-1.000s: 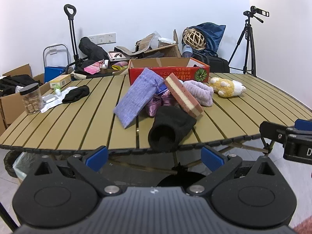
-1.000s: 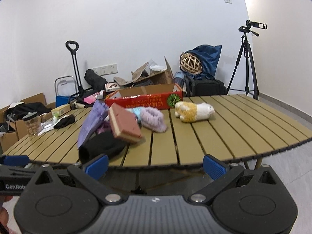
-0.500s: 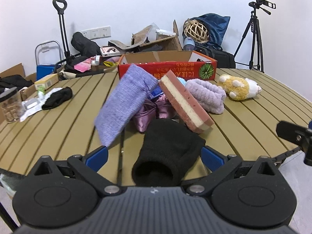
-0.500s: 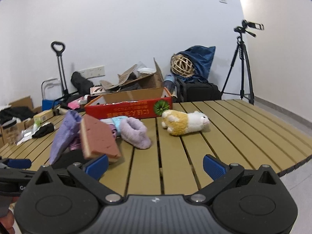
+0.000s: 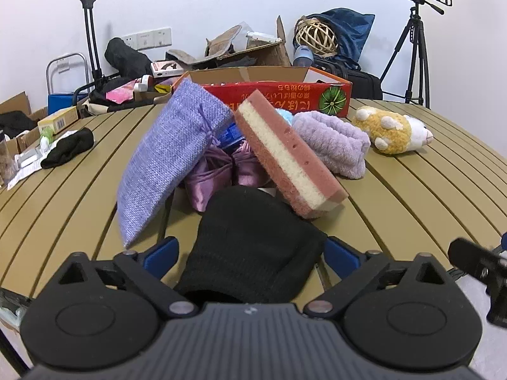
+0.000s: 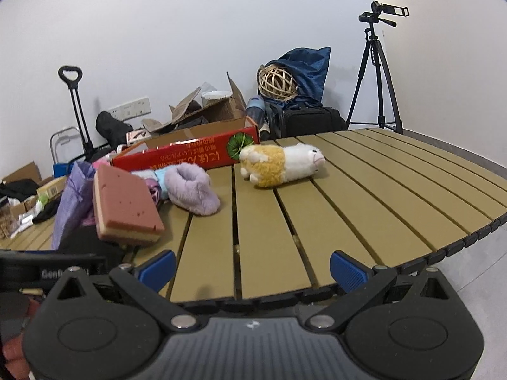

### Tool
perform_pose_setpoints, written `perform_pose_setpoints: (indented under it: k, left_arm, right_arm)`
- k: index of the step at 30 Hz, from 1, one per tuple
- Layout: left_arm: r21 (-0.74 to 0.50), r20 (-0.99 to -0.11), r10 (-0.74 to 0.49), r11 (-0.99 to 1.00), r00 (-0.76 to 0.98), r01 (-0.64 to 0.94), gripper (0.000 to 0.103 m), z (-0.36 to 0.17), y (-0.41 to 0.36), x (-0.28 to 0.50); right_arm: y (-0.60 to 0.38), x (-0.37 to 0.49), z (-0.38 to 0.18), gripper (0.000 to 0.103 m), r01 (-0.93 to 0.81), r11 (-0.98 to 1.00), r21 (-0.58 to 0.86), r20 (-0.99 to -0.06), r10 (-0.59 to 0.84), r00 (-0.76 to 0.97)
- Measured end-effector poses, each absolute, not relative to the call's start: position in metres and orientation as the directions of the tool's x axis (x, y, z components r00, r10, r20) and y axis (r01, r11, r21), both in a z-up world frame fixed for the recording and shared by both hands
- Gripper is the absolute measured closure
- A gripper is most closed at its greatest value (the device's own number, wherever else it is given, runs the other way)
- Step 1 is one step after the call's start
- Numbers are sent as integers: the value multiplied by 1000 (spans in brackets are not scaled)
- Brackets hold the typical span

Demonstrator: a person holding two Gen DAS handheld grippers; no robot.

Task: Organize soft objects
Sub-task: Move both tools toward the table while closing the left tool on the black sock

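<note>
Your left gripper (image 5: 250, 253) is spread wide around the black knit sock (image 5: 253, 250) at the slatted table's (image 5: 412, 190) near edge, its pads apart from the fabric. Your right gripper (image 6: 252, 267) is wide too, holding nothing, with the plush toy (image 6: 280, 164) well ahead.

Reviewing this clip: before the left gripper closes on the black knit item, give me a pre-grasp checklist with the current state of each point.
1. Left gripper open: ok.
2. Black knit item between the left fingers: ok, it fills the gap.
3. Nothing else in the bite: cannot tell; the pink sponge leans right behind it, contact unclear.
4. Purple pouch clear of the left finger: ok, just beyond the tip.
5. Right gripper open and empty: ok, over bare table.
6. Red box open for drop-off: ok.
</note>
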State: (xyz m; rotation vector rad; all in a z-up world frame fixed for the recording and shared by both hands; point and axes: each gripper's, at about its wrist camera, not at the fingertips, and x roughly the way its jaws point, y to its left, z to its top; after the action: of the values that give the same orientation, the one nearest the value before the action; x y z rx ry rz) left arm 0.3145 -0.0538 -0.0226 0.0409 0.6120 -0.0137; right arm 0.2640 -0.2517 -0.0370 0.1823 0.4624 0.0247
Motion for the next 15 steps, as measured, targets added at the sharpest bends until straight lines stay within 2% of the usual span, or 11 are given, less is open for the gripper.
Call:
perform_pose_setpoints:
  k: [2, 8, 10, 12, 15]
  left_arm:
    - [34, -578, 0, 999, 816, 24, 12, -23, -54, 316]
    - [13, -583, -36, 998, 812, 53, 48, -24, -52, 315]
    - [10, -579, -47, 998, 814, 64, 63, -23, -50, 313]
    - [-3, -577, -66, 997, 814, 78, 72, -21, -46, 312]
    - [-11, -568, -76, 996, 819, 85, 74, -18, -43, 309]
  right_arm:
    - [-251, 263, -38, 0, 16, 984, 179, -443, 67, 894]
    - [-251, 262, -38, 0, 14, 983, 181, -434, 68, 898]
    - [-250, 261, -38, 0, 9, 984, 179, -436, 71, 897]
    - [-247, 262, -39, 0, 3, 984, 176, -439, 76, 895]
    - [-243, 263, -41, 0, -7, 985, 171, -443, 83, 893]
